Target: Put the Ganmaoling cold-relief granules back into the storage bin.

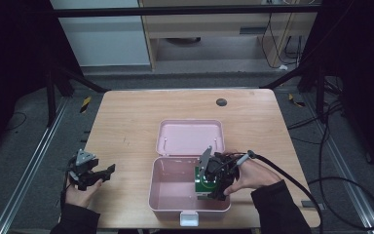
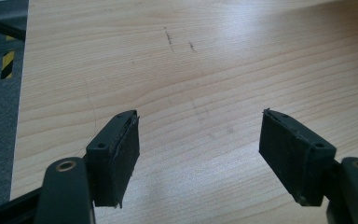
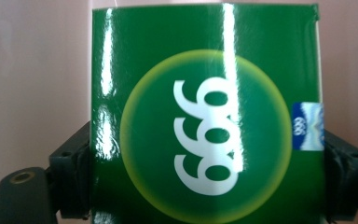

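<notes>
- The green box (image 3: 205, 116) sits inside the open pink case (image 1: 175, 204) on the table (image 1: 126, 122), between the right gripper's (image 1: 213, 187) jaws — whether the pads still press its sides, I cannot tell.
- Likely light, stiff cardboard with a glossy, slippery skin — best held by its two narrow sides.
- The left gripper (image 2: 200, 154) rests with jaws apart, empty.

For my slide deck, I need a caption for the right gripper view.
Right gripper jaws flank a glossy green box above the pink case.
</notes>
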Demonstrator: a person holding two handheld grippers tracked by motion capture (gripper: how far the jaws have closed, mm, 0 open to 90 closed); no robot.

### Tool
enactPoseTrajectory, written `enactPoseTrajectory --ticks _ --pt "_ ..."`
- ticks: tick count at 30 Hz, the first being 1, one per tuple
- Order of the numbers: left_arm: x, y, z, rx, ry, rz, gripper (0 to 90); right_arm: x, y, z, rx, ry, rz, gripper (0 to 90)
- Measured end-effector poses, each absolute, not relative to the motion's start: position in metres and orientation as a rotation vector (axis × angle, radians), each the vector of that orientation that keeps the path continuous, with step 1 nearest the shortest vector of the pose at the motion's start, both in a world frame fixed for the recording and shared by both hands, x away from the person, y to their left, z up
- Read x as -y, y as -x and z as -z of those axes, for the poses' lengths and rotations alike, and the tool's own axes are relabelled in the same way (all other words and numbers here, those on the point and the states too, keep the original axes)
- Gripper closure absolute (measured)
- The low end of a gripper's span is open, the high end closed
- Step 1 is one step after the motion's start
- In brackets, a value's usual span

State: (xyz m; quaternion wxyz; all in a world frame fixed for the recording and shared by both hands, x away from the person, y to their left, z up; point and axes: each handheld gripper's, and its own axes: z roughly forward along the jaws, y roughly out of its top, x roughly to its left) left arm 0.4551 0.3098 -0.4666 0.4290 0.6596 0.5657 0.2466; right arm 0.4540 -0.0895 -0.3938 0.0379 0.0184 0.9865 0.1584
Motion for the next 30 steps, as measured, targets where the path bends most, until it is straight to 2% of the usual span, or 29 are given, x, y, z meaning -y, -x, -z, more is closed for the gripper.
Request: enactPoseTrajectory --ticks 9,19,23,30 --pt "-0.31 -0.455 0.467 -1.41 -1.651 -0.615 27.9 0.099 -0.452 0.374 -2.964 -0.11 -0.63 13.5" --pt "-0.309 -0.455 0.467 -1.41 -1.651 -0.607 29.6 0.132 -0.45 0.338 -2.738 -0.244 -0.811 16.0" --pt "-0.308 -0.455 0.467 -1.402 -1.658 -0.603 31.5 0.151 -0.452 0.333 -2.631 -0.355 -0.879 19.0" --pt "-0.307 -0.455 0.469 -1.407 -1.681 -0.589 35.9 0.189 -0.452 0.339 -2.453 -0.598 -0.95 18.0"
